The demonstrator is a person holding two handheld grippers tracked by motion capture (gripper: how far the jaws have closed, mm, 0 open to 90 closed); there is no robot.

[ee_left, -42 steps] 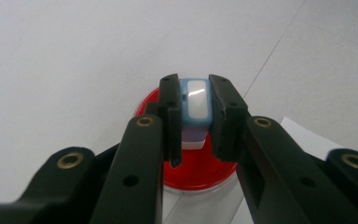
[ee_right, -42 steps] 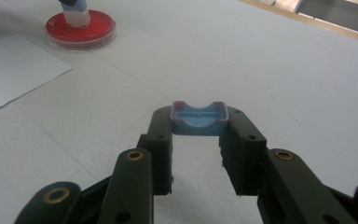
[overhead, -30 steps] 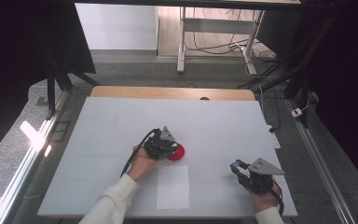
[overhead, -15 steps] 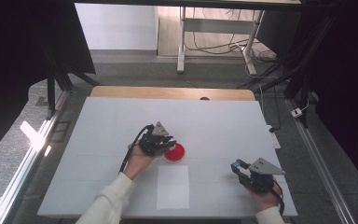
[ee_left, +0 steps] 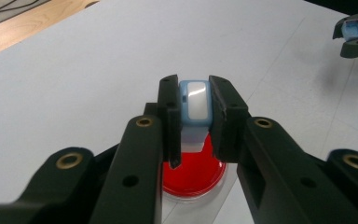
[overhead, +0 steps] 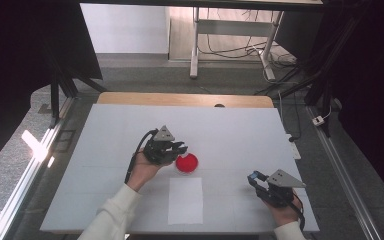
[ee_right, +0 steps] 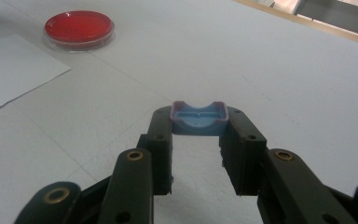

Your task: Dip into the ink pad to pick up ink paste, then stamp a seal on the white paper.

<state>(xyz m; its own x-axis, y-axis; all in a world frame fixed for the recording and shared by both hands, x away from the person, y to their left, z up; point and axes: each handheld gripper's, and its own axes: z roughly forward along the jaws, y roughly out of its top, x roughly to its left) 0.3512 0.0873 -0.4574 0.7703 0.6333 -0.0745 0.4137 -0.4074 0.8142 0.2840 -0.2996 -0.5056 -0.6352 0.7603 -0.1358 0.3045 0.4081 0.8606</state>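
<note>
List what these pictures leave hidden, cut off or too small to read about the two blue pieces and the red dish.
- Small blue-and-white plastic piece, left gripper view: its lower end is hidden between the black fingers.
- Round red dish, same view: its near rim is covered by the left gripper.
- Blue plastic tray-shaped piece, right gripper view: its underside faces away.
- High view: both pieces are too small for detail.

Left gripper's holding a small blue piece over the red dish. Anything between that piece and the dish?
Nothing visible. The left gripper is shut on the blue piece, which hangs just above the near edge of the red dish. The dish's surface below looks bare. The white paper sheet lies nearer the person, apart from it.
</note>
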